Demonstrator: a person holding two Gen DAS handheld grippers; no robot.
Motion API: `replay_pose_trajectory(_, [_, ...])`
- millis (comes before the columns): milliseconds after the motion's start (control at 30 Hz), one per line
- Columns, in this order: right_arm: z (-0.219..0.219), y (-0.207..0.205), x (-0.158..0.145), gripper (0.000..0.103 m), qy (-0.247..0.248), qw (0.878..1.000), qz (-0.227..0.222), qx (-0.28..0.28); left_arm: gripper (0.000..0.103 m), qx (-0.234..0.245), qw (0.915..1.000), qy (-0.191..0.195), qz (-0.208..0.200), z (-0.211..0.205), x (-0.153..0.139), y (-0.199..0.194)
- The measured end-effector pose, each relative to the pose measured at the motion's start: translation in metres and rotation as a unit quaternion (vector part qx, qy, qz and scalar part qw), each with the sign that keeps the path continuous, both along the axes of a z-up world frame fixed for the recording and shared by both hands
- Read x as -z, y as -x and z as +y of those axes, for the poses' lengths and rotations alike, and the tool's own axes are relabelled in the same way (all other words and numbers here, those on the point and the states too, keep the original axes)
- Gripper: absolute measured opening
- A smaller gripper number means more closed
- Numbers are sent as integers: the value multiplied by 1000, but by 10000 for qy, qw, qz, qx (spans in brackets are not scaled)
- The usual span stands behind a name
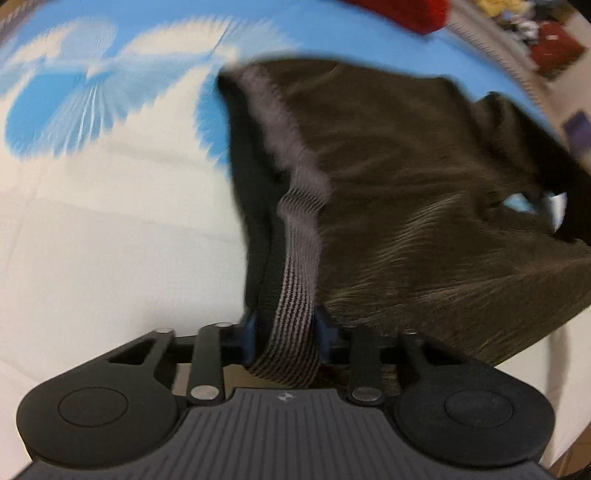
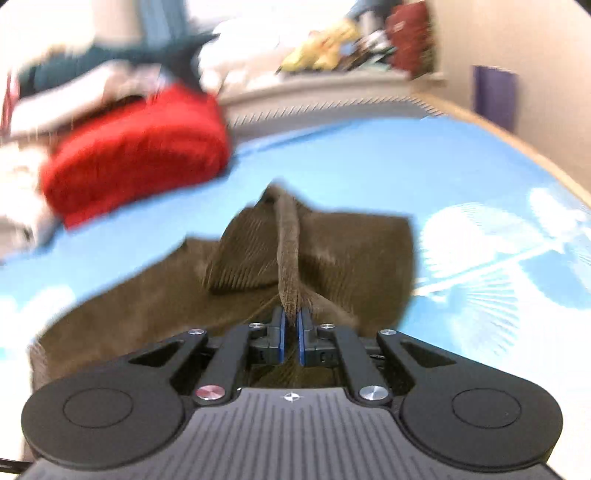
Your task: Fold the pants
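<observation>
Brown corduroy pants (image 1: 406,192) lie on a blue and white bed sheet (image 1: 92,221). My left gripper (image 1: 290,332) is shut on the grey ribbed waistband (image 1: 295,258) of the pants, which runs between its blue pads. In the right wrist view the pants (image 2: 332,251) lie partly folded ahead. My right gripper (image 2: 291,332) is shut on a raised ridge of the brown fabric (image 2: 288,258). Both views are blurred by motion.
A folded red garment (image 2: 136,155) lies on the sheet (image 2: 369,166) at the far left, also seen at the top of the left wrist view (image 1: 406,11). A pile of mixed clothes (image 2: 314,48) sits beyond the bed. A purple object (image 2: 495,96) stands by the wall.
</observation>
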State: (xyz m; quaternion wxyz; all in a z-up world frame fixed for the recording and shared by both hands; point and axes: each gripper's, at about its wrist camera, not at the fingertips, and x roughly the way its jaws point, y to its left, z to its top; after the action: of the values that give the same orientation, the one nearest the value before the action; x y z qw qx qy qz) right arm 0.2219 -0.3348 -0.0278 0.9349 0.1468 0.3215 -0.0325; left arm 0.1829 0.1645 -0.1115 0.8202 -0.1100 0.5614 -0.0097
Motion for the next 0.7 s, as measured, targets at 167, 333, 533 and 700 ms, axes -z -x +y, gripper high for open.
replay_pose_trajectory(167, [-20,90,2,6,300,9991,297,8,28,347,9963,-329,-711,-5,-59,42])
replay_pose_trajectory(333, [-7,114,75,6,628,9640,2290,-1199,30,238,9971,-721,-71,7,-44,54])
replay_pose_trajectory(533, [-27,103,38,19,230,9899,1077,-890,42,388,9921,-1135,-361,-20,-85,56])
replay_pose_trajectory(700, [-8,60,36,36,440,9925,525,-1008,69,71,9878,-967,-1216,-22,-88,53])
